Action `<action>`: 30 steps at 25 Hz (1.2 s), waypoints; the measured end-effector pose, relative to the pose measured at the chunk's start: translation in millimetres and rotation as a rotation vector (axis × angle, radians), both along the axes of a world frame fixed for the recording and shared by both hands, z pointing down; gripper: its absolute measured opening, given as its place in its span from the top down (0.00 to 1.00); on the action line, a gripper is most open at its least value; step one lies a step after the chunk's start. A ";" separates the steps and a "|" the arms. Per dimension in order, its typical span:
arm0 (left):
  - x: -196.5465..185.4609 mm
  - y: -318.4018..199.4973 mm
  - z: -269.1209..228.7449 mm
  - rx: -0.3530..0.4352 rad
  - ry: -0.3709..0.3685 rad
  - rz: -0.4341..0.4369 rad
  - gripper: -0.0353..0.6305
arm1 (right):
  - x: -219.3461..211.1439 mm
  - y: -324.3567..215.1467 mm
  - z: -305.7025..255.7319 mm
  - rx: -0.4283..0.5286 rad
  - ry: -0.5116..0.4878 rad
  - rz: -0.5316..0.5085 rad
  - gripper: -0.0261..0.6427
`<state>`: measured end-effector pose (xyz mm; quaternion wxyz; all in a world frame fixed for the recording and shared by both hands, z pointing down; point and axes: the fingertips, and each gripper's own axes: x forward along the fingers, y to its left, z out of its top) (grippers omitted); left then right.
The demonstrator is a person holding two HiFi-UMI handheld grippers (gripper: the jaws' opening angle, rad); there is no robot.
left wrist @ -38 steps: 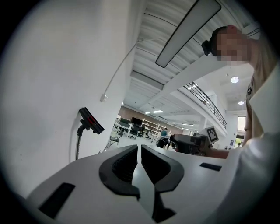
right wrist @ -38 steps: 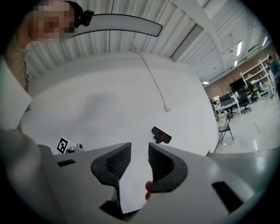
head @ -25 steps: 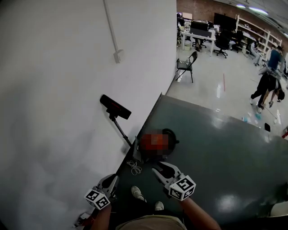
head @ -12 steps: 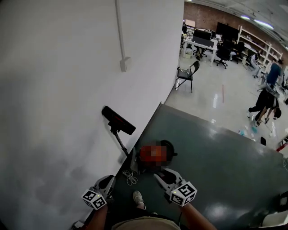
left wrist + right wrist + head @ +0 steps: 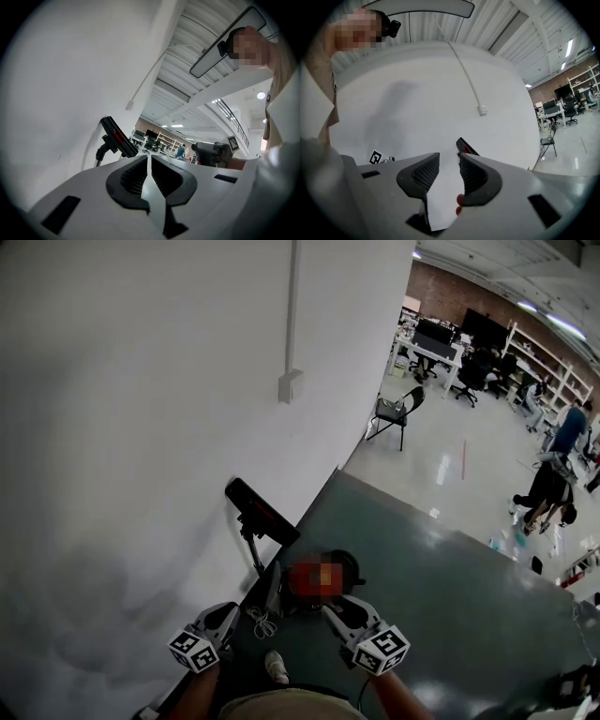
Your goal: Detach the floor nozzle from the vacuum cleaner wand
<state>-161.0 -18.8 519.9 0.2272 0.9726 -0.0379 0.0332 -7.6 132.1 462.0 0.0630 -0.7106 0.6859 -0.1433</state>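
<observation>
One floor nozzle (image 5: 262,512) on one wand (image 5: 254,554), against the wall (image 5: 141,427). Two tools: left tool (image 5: 228,613) clenched, empty; right tool (image 5: 332,600) parted, empty.

Left gripper (image 5: 149,160): fingers (image 5: 129,177) pressed together, nothing between them. Floor nozzle (image 5: 117,137), black with a red strip, sits up-left of the fingers, tilted against the white wall (image 5: 70,84) on its wand (image 5: 97,157). Right gripper (image 5: 213,151) is off to the fingers' right, marker cube showing. Office shelving far beyond.

Dark floor mat (image 5: 450,596) by wall (image 5: 141,427): vacuum cleaner (image 5: 347,561) standing, white cable (image 5: 258,622) coiled beside it.
</observation>
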 end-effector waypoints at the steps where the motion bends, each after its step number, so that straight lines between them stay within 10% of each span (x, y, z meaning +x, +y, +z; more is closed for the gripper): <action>1: 0.9 -7.5 4.6 -0.004 0.002 0.000 0.93 | 1.2 -8.3 1.4 -0.003 0.006 -0.001 0.77; 30: 15.2 -104.8 44.4 -0.060 -0.027 -0.138 0.91 | 70.0 -162.1 17.4 -0.025 0.046 -0.118 0.77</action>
